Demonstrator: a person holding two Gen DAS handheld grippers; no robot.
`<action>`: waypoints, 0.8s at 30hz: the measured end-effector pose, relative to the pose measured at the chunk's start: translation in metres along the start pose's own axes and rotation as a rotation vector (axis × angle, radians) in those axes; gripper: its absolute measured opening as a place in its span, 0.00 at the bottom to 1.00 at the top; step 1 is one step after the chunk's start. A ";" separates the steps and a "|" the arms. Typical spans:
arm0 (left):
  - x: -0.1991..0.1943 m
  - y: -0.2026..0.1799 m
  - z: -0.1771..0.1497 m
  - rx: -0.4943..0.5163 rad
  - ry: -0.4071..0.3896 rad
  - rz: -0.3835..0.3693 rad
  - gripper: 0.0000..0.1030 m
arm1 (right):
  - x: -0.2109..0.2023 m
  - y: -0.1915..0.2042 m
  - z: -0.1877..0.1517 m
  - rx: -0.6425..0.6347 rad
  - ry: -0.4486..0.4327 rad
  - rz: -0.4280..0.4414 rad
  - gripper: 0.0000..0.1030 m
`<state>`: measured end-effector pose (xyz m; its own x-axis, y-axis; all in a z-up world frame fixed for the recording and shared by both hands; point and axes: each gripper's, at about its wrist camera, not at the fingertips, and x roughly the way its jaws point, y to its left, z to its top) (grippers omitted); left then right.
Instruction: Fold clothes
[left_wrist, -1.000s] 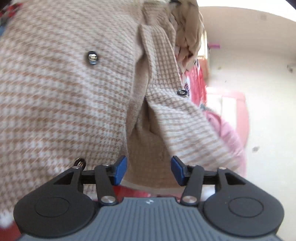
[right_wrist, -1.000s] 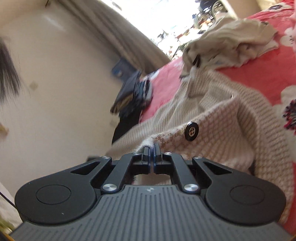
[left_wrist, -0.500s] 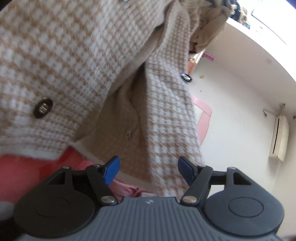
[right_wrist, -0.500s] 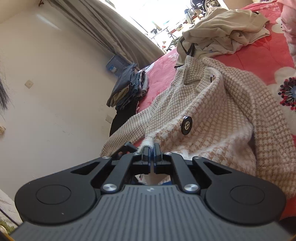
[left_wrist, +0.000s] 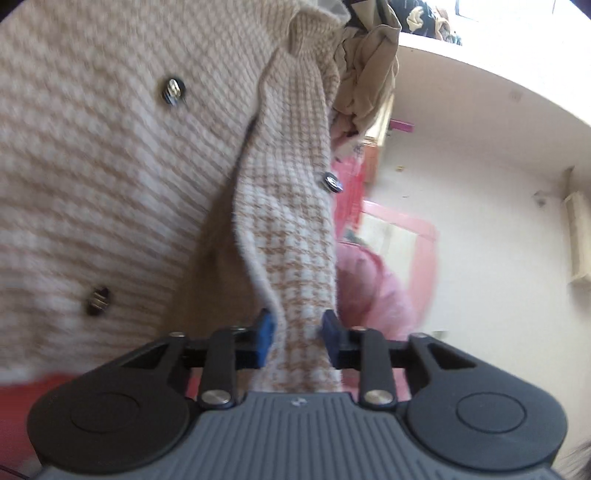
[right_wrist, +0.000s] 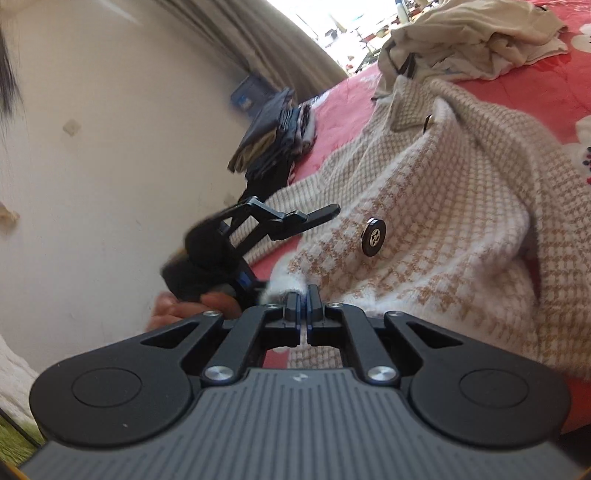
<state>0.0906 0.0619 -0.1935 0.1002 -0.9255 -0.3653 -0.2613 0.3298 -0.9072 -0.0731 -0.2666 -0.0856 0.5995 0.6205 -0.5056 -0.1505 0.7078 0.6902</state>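
So we have the cardigan (right_wrist: 424, 221) unfolded yet, right gripper (right_wrist: 303, 295) clamping its hem, left gripper (left_wrist: 297, 332) closing around the front edge ahead.

Left gripper (left_wrist: 297, 332) jaws closing on houndstooth cardigan (left_wrist: 291, 236) front edge, buttons (left_wrist: 333, 182) visible

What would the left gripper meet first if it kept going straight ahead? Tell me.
The left gripper is closing on the front edge of the cardigan, which already lies between its fingers. Straight on, it would likely only run further into that knit.
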 end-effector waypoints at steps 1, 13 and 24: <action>-0.001 0.000 -0.001 0.033 -0.005 0.064 0.11 | 0.007 0.000 -0.002 -0.013 0.031 -0.007 0.05; 0.026 0.004 -0.006 0.380 -0.015 0.616 0.05 | -0.057 -0.063 0.011 0.121 0.030 -0.118 0.49; 0.048 0.006 -0.012 0.558 0.002 0.880 0.02 | 0.017 -0.136 0.016 0.136 0.114 -0.597 0.54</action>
<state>0.0822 0.0172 -0.2138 0.0876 -0.3162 -0.9447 0.2398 0.9271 -0.2881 -0.0300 -0.3574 -0.1795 0.4601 0.1682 -0.8718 0.2909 0.8991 0.3270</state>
